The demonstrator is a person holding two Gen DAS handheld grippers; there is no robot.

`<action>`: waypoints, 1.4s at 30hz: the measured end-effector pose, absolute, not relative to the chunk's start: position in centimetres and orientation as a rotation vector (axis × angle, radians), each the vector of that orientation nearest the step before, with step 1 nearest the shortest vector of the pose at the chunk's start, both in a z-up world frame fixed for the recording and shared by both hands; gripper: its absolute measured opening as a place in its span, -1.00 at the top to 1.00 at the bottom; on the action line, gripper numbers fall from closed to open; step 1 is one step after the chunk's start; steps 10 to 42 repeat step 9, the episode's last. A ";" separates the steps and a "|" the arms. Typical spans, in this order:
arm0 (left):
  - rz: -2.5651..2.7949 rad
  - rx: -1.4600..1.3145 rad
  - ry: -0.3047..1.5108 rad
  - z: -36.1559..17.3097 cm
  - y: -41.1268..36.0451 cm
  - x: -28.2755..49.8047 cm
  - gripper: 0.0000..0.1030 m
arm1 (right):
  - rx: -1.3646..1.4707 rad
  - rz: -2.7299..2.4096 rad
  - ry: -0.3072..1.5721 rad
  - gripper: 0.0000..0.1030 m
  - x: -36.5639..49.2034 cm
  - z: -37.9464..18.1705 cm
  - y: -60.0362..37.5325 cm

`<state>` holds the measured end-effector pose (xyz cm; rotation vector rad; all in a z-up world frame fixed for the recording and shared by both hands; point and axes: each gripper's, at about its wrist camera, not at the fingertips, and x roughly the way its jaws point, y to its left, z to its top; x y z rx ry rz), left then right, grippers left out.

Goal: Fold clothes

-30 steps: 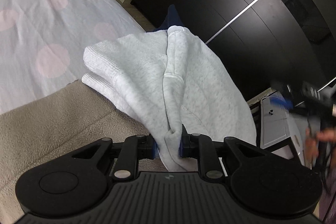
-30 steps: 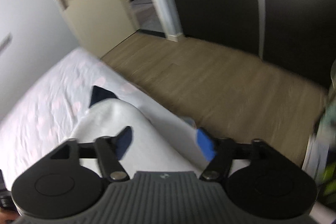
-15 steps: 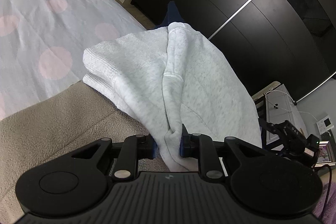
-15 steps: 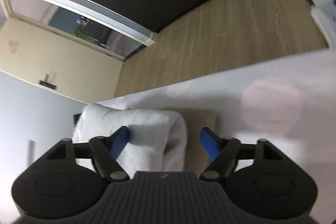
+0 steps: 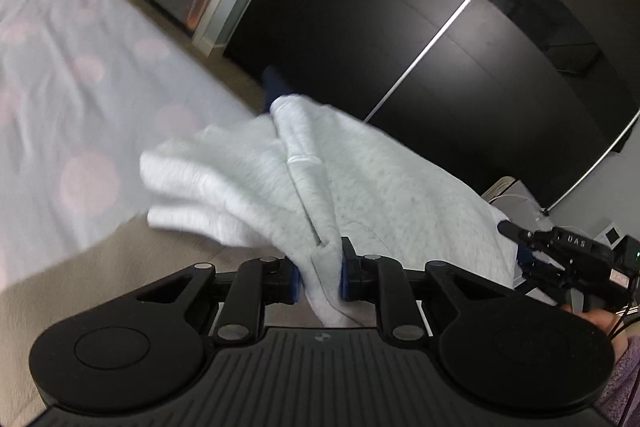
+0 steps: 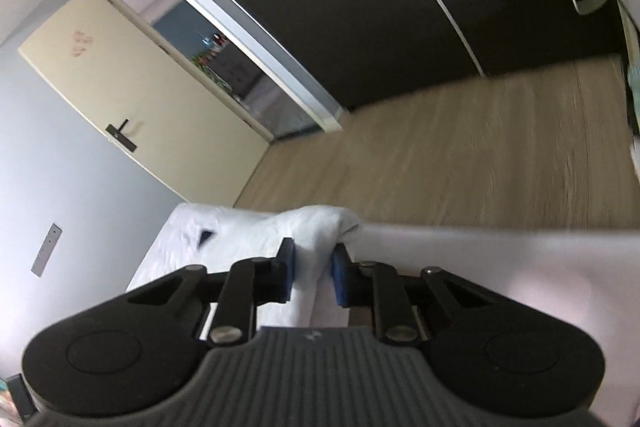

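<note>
1. On the left of the left wrist view, a pale bedsheet (image 5: 80,99) with pink dots covers the bed, and a beige blanket (image 5: 100,279) lies over its near part.
2. The light grey sweatshirt (image 5: 256,187) lies bunched on the blanket, its ribbed hem to the left, with a dark blue garment (image 5: 274,87) peeking out behind it.
3. The left gripper (image 5: 319,277) is clamped narrow on a fold of the sweatshirt's near edge, blue pads pressing both sides.
4. At the far right, the right gripper (image 5: 516,247) sits at the sweatshirt's other edge (a hand shows beneath it).
5. In the right wrist view, the right gripper (image 6: 312,267) is closing, and its pads (image 6: 287,267) already squeeze a ridge of the sweatshirt (image 6: 316,227).
</note>
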<state>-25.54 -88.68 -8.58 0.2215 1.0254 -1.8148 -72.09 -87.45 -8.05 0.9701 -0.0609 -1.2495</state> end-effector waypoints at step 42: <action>-1.795 0.273 1.103 -11.4 -89.0 -25.9 0.70 | 1.082 -1.352 0.033 0.61 -72.8 -11.7 -87.8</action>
